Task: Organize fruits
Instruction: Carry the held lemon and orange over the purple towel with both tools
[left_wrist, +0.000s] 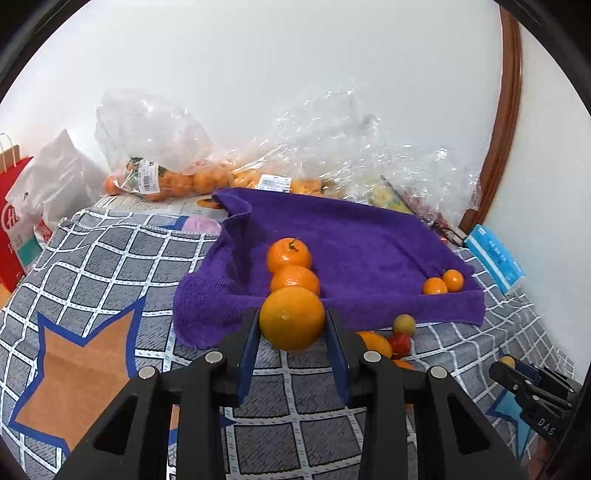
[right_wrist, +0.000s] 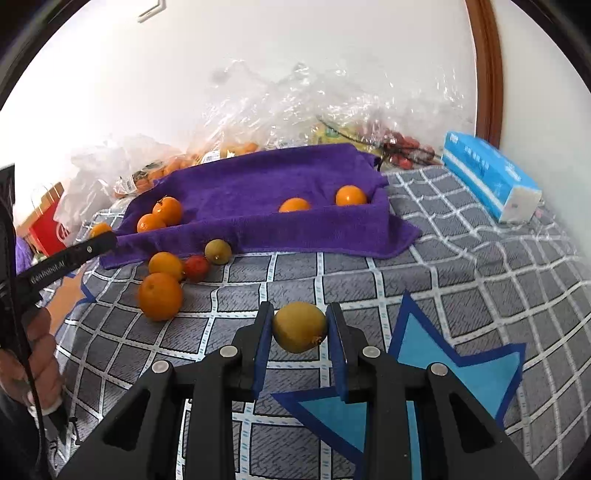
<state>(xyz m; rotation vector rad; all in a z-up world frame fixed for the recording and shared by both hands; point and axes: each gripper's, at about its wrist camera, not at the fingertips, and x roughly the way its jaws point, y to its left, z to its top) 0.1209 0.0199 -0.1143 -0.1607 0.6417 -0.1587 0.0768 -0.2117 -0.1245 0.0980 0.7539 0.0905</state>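
A: What do the jaws hold?
B: The left gripper (left_wrist: 291, 325) is clamped on a large orange (left_wrist: 291, 318), lifted at the near edge of the purple towel (left_wrist: 369, 251). The right gripper (right_wrist: 300, 326) pinches a yellowish fruit (right_wrist: 300, 326) above the checked bedspread (right_wrist: 461, 258).
A: And beyond them?
B: Two mandarins (left_wrist: 291, 266) lie on the towel's left side, two small oranges (left_wrist: 443, 282) at its right. Loose fruit (right_wrist: 162, 288) lies on the bedspread just before the towel.
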